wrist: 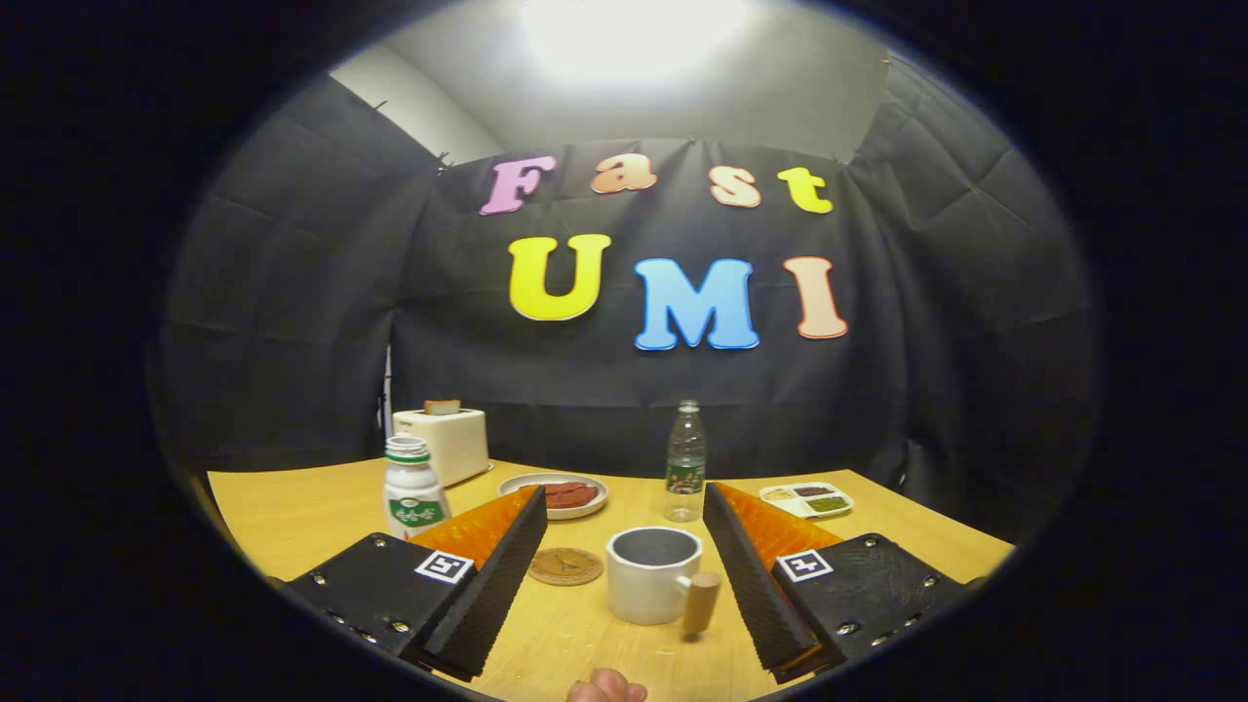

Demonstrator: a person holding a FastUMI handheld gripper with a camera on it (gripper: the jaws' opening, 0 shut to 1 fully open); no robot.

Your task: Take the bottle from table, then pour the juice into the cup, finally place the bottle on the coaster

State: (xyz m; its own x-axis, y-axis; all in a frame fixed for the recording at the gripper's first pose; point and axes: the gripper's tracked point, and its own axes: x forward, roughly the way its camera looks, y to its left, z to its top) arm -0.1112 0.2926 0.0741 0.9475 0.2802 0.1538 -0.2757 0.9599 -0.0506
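Observation:
My gripper (pixel 624 495) is open above the wooden table (pixel 292 507), and nothing is held between its black-padded fingers (pixel 502 570). A white cup (pixel 651 575) with a wooden handle stands on the table between the fingers. Just left of the cup lies a round cork coaster (pixel 565 565). A clear plastic bottle (pixel 685 463) with a green label stands upright beyond the cup, just ahead of the right fingertip. A white bottle (pixel 412 492) with a green label and cap stands upright beside the left finger.
A cream toaster (pixel 444 444) with a slice in it sits at the back left. A plate (pixel 556 494) of red food lies beyond the coaster. A small divided tray (pixel 807 500) lies to the right. Part of a hand (pixel 606 687) shows at the near table edge.

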